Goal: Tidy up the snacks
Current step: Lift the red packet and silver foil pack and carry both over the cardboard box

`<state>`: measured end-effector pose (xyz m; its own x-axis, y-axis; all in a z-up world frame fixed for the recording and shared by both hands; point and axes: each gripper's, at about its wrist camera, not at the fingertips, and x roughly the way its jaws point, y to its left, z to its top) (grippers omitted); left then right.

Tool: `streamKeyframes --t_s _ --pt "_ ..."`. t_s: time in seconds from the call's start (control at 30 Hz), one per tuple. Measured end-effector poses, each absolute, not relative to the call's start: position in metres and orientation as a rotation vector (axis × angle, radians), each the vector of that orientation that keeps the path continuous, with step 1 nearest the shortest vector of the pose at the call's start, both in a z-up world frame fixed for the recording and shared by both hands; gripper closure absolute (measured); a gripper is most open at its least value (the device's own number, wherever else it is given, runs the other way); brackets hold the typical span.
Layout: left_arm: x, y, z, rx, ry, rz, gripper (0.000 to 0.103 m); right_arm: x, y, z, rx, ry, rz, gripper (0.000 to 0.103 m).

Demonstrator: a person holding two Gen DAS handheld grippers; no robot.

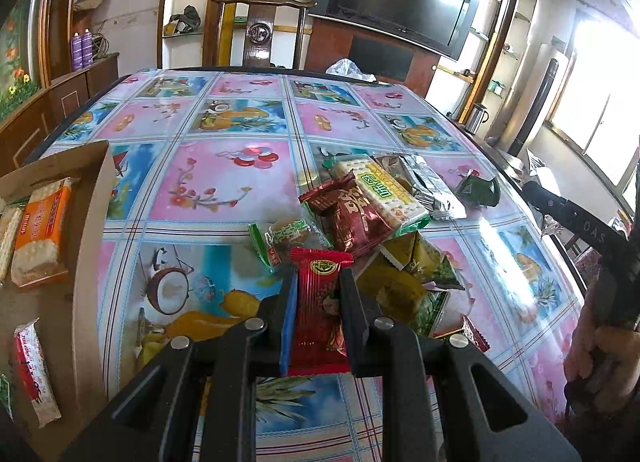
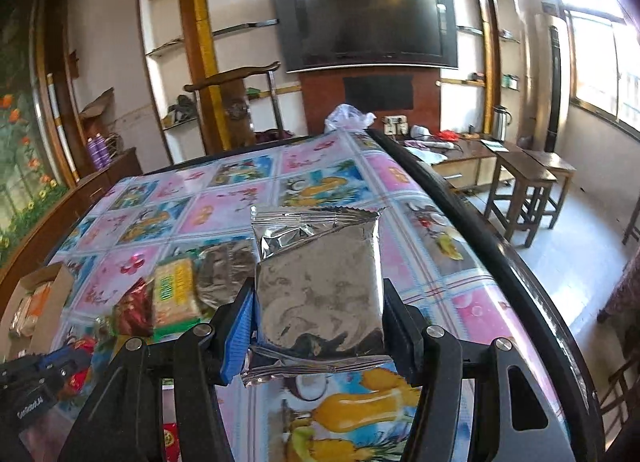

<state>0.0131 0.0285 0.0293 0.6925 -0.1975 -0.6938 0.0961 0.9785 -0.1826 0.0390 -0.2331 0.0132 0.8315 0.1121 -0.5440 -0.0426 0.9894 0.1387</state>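
My left gripper [image 1: 319, 276] is shut on a small red snack packet [image 1: 318, 314], held just above the table beside the snack pile [image 1: 372, 206]. The pile holds a dark red packet [image 1: 352, 214], a green cracker pack [image 1: 384, 190], a silver pack [image 1: 424, 182] and several others. A cardboard box [image 1: 94, 222] at the left holds an orange cracker pack [image 1: 40, 230] and a white-red packet [image 1: 36, 370]. My right gripper [image 2: 319, 288] is shut on a silver foil pack [image 2: 320, 286], lifted over the table. The pile [image 2: 168, 294] lies to its left.
The fruit-patterned tablecloth [image 1: 224, 182] covers the table. A wooden chair [image 1: 260, 34] stands at the far edge, with a plastic bag [image 1: 348, 68] beside it. The other hand and gripper [image 1: 600, 262] show at the right. Stools [image 2: 524, 190] stand off the table's right side.
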Motion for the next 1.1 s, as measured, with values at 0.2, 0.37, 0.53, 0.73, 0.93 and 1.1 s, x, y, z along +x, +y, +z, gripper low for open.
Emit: streamKeyframes --t_s 0.2,0.37,0.53,0.73,0.93,1.1 --pt "0.013 0.028 0.03 -0.133 0.788 -0.167 0.084 0.038 -0.223 0.012 0.072 0.584 0.09 0.041" --pt "0.013 0.028 0.031 -0.138 0.784 -0.168 0.084 0.037 -0.221 0.012 0.067 0.583 0.099 0.041" --pt "0.012 0.029 0.032 -0.146 0.777 -0.169 0.084 0.035 -0.221 0.014 0.073 0.574 0.112 0.041" --pt "0.009 0.03 0.035 -0.156 0.757 -0.178 0.084 0.03 -0.209 0.017 0.052 0.551 0.164 0.041" --pt "0.007 0.032 0.039 -0.167 0.739 -0.178 0.084 0.021 -0.184 0.018 0.067 0.556 0.249 0.041" --pt "0.003 0.035 0.045 -0.174 0.71 -0.164 0.084 0.007 -0.158 0.021 0.076 0.548 0.296 0.041"
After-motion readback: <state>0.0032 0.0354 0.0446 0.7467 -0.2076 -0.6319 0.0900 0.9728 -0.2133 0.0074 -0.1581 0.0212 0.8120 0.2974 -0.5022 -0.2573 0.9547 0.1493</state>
